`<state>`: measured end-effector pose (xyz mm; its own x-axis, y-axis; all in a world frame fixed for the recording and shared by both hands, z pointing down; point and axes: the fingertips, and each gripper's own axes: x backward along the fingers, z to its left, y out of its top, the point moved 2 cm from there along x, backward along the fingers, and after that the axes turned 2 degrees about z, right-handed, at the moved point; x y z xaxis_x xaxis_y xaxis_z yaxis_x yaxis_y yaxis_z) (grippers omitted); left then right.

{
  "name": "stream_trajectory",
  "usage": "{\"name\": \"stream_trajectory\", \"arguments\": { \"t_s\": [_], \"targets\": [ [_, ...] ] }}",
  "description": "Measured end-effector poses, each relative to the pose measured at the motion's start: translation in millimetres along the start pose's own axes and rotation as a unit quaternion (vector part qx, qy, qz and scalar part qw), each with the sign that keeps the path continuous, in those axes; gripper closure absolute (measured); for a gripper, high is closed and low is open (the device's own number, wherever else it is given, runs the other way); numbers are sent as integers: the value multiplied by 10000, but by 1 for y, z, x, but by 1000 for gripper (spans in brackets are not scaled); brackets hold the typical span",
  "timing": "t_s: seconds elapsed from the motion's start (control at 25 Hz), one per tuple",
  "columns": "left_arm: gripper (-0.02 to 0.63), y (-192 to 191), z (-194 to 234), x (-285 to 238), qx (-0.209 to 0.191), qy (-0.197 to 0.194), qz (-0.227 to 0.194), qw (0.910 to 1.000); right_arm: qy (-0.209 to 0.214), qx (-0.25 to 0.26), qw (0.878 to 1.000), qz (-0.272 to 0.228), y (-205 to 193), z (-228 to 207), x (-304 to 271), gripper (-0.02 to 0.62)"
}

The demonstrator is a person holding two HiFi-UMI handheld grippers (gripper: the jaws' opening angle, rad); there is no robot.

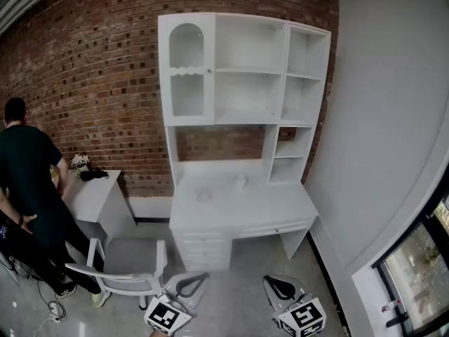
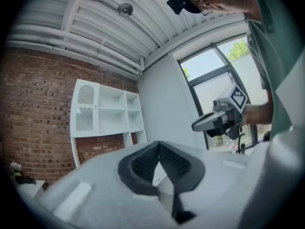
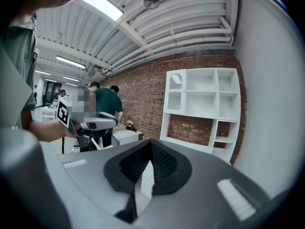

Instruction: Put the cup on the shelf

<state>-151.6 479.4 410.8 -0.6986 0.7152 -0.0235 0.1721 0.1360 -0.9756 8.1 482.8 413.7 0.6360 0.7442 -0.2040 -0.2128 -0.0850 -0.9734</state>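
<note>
Both my left gripper (image 1: 191, 285) and right gripper (image 1: 280, 288) closed, empty, square markers on their cubes; cup (image 1: 240, 181) stands on desk (image 1: 280, 206) below shelf (image 1: 245, 72), well apart from both

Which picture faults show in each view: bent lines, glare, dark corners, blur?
Head view: fisheye bows the edge of the grey wall; the shelf unit stays sharp, the cup is a tiny pale blob. Left gripper view: black corners, washed-out window, soft close-up left claw. Right gripper view: glaring ceiling light, soft right claw.
</note>
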Motion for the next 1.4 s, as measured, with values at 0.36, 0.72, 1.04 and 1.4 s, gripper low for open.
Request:
{"name": "stream_trajectory", "arguments": {
  "t_s": [0.36, 0.72, 1.04, 1.4],
  "targets": [
    [604, 10, 3, 6, -18, 74, -64, 10000, -16, 58, 10000, -14, 9, 2, 2, 592],
    [604, 0, 7, -6, -13, -46, -32, 10000, 21, -194, 9998, -11, 5, -6, -11, 591],
    [603, -9, 19, -43, -31, -58, 100, 9999, -57, -343, 9994, -72, 0, -49, -29, 591],
    [604, -16, 43, -111, 5, 157, 303, 9994, 169, -511, 9985, -73, -14, -122, -70, 591]
  ]
}}
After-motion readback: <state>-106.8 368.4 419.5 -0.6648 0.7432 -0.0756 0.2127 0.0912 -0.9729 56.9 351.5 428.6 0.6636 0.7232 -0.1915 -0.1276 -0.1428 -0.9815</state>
